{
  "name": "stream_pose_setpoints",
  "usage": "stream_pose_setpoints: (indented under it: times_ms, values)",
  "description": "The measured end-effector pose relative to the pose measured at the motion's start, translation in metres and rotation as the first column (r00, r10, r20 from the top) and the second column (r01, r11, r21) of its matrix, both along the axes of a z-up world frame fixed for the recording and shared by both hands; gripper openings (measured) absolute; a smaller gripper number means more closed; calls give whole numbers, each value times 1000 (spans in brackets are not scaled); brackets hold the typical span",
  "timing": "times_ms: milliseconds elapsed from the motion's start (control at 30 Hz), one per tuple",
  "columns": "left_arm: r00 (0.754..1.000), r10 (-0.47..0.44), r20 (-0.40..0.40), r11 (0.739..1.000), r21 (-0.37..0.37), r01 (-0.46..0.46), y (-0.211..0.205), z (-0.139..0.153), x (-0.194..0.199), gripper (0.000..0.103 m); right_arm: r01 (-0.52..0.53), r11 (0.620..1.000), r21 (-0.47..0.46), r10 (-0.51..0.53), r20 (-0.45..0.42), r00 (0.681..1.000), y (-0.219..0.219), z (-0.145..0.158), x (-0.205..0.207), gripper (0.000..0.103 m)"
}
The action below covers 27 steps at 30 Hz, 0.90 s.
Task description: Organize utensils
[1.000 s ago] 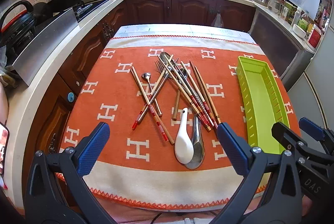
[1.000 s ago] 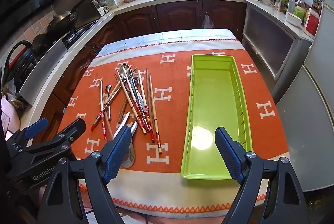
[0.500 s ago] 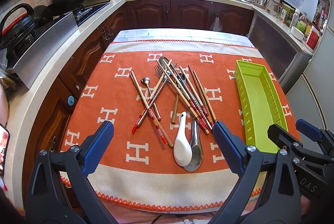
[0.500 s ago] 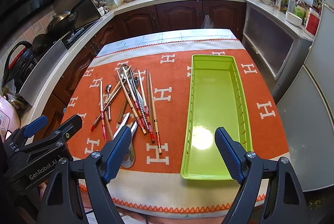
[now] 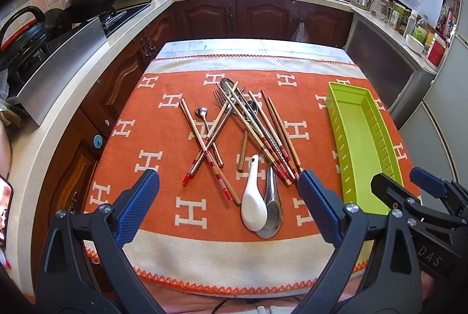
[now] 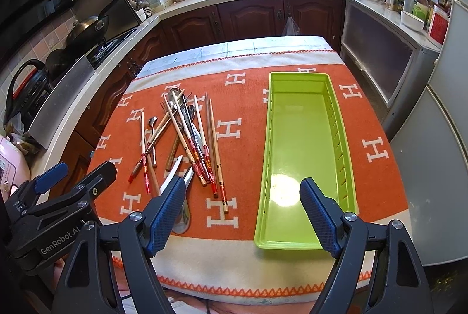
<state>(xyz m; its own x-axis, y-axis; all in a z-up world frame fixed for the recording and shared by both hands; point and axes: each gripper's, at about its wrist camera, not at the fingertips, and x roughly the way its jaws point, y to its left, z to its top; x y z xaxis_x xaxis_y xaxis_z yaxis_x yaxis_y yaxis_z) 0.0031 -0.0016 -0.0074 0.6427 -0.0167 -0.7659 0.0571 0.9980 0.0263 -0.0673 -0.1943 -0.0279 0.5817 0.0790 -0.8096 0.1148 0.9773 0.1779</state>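
Kitchen counters with dark wooden cabinets ran around a table covered by an orange blanket (image 5: 163, 197) patterned with white H shapes. Near its middle lay a loose pile of utensils: crossed chopsticks (image 5: 263, 135) with red-banded ends, a fork (image 5: 223, 106), a small metal spoon (image 5: 202, 112) and a larger metal spoon at the far end of the heap. Nearer the front edge a white ceramic spoon (image 5: 254, 203) lay partly over a metal ladle-shaped spoon (image 5: 272, 214), the two touching. A long green plastic tray (image 6: 304, 138) sat on the blanket to the right of the pile, well apart from it, with nothing inside.

Both tools were held above the front edge of the table, angled downward. The left gripper (image 5: 229, 200) had its blue pads spread wide with nothing between them, above the white spoon and the chopstick ends. The right gripper (image 6: 242, 207) was likewise spread wide and gripping nothing, its right pad over the near end of the tray and its left pad over the spoon handles.
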Motion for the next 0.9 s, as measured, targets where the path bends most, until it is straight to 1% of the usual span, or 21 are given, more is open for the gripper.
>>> stream_pose_setpoints:
  times_ms: [133, 167, 200, 267, 633, 833, 900]
  values:
    - [1000, -13, 5, 1000, -2, 13, -2, 1, -2, 94, 0, 1000, 8, 0, -7, 1000, 0, -3, 0, 82]
    - [1000, -15, 7, 1000, -3, 15, -2, 2, -3, 92, 0, 1000, 11, 0, -8, 1000, 0, -3, 0, 81]
    - [1000, -17, 8, 1000, -3, 17, -3, 2, -3, 91, 0, 1000, 14, 0, -9, 1000, -1, -3, -1, 78]
    - [1000, -16, 8, 1000, -5, 16, -3, 2, -4, 90, -2, 1000, 19, 2, -12, 1000, -1, -4, -1, 75]
    - [1000, -20, 7, 1000, -11, 20, -4, 1, -6, 89, 1, 1000, 29, 0, -13, 1000, -1, -5, -3, 75]
    - [1000, -22, -9, 1000, -14, 22, -2, -3, -4, 89, -9, 1000, 20, 10, -15, 1000, 3, -5, -3, 75]
    - [1000, -21, -20, 1000, -24, 21, 1, -5, -1, 89, -11, 1000, 23, 11, -20, 1000, 4, -5, -3, 73]
